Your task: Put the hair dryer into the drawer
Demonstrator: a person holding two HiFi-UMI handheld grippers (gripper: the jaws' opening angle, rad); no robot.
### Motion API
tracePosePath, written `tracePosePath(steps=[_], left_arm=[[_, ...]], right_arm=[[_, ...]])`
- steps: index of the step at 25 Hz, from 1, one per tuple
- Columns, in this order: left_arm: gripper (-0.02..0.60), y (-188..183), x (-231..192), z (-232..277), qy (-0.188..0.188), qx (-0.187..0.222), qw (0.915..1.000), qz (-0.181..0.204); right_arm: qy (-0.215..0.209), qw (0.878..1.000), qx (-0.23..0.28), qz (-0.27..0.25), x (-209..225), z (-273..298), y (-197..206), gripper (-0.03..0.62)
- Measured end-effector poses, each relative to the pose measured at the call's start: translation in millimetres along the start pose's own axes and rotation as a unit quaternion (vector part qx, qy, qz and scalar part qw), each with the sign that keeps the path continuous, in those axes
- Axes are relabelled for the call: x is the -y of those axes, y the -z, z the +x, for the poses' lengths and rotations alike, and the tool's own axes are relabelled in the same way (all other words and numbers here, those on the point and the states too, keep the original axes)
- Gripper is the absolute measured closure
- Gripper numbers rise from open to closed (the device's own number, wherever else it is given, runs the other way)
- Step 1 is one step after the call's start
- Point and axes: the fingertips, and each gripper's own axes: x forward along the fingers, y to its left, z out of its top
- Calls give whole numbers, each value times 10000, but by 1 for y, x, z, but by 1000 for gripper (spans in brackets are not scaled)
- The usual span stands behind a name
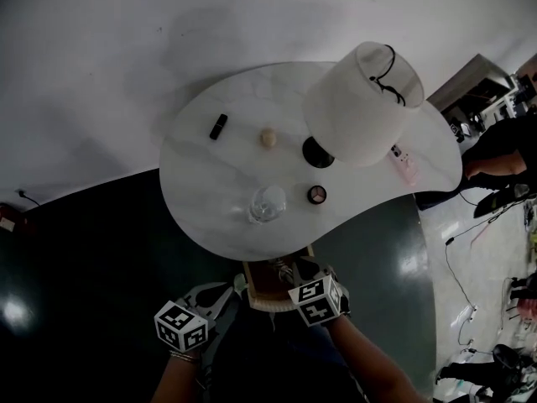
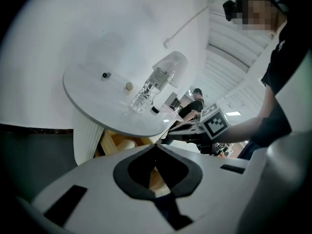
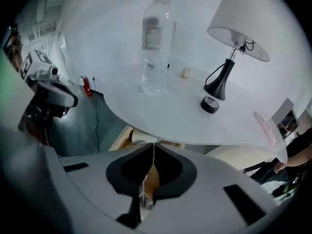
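A wooden drawer (image 1: 256, 296) stands open under the near edge of the white table (image 1: 201, 191). Inside it lies a cream rounded body (image 2: 127, 144), apparently the hair dryer, mostly hidden by the tabletop and the grippers; the right gripper view shows it (image 3: 138, 143) just past the jaw tips. My left gripper (image 2: 156, 146) hangs in front of the drawer at its left, jaw tips touching with nothing between them. My right gripper (image 3: 154, 144) is over the drawer, pointing steeply down, jaws together and empty. In the head view both marker cubes sit low, left (image 1: 180, 326) and right (image 1: 319, 300).
On the table stand a white-shaded lamp (image 1: 362, 103), a clear water bottle (image 1: 267, 204), a black stick (image 1: 218, 127), a small beige ball (image 1: 268, 137), a round compact (image 1: 317, 195) and a pink item (image 1: 406, 164). A person (image 1: 495, 154) and floor cables are at the right.
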Motion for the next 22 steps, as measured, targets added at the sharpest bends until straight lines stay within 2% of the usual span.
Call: tracePosePath(steps=[7,13,22], left_arm=[[574,-40,24,-1,38,468,9988,110],[574,-67,38,0,60,777,9967,238],[574,-101,55,-7,4,1092,9930,453]], right_arm=[[-376,9964,610,455,12,-45,-25,576],[-598,9911,1130,372,17,-72,-50,576],[-753,9795,1790,540,34,-109,-91,576]])
